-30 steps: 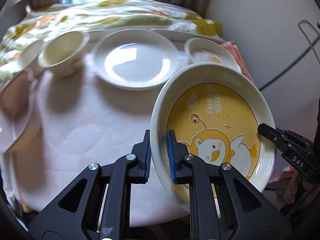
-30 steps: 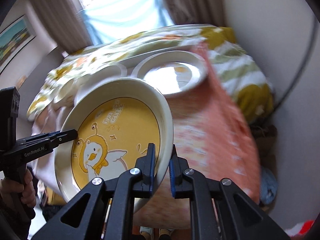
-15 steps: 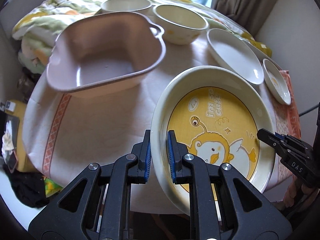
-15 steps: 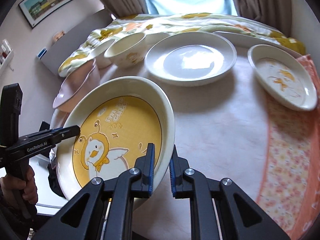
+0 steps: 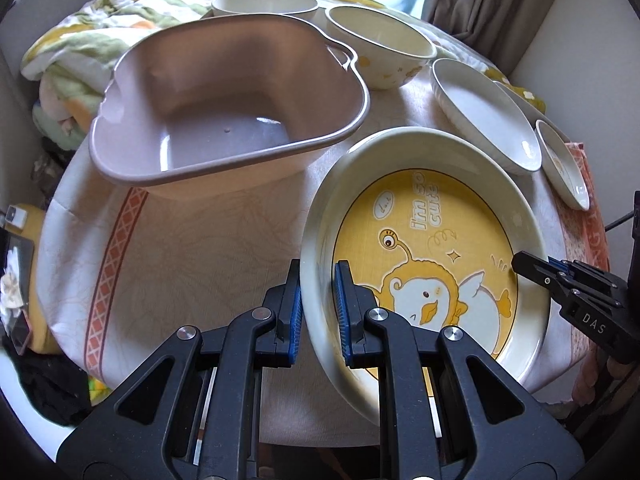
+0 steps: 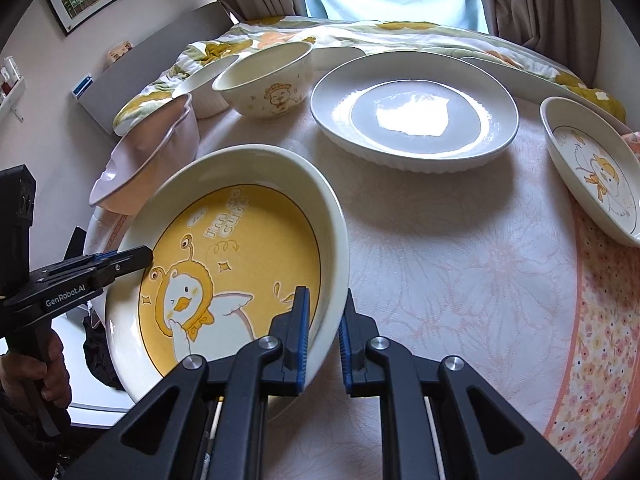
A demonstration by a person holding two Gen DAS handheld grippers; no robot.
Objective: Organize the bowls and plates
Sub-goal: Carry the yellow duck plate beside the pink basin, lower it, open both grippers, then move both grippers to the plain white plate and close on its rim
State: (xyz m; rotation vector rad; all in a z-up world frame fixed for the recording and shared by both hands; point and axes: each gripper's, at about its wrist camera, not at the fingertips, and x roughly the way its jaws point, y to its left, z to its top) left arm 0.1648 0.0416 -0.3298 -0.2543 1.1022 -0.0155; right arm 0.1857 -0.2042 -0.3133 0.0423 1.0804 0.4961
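Note:
A cream plate with a yellow duck picture hangs tilted over the table's near edge, held on opposite rims. My left gripper is shut on its left rim. My right gripper is shut on its right rim and also shows in the left wrist view as right gripper. A pink basin stands empty just behind and left of the plate. Two cream bowls, a large white plate and a small duck plate sit further back.
The round table wears a pale cloth with an orange floral band at the right. A flowered quilt is bunched behind the dishes. A person's hand grips the left tool's handle. Clutter lies on the floor at the left.
Both grippers carried the duck plate leftward and lower, from beside the large white plate to in front of the pink basin. Over the last half second it barely shifted.

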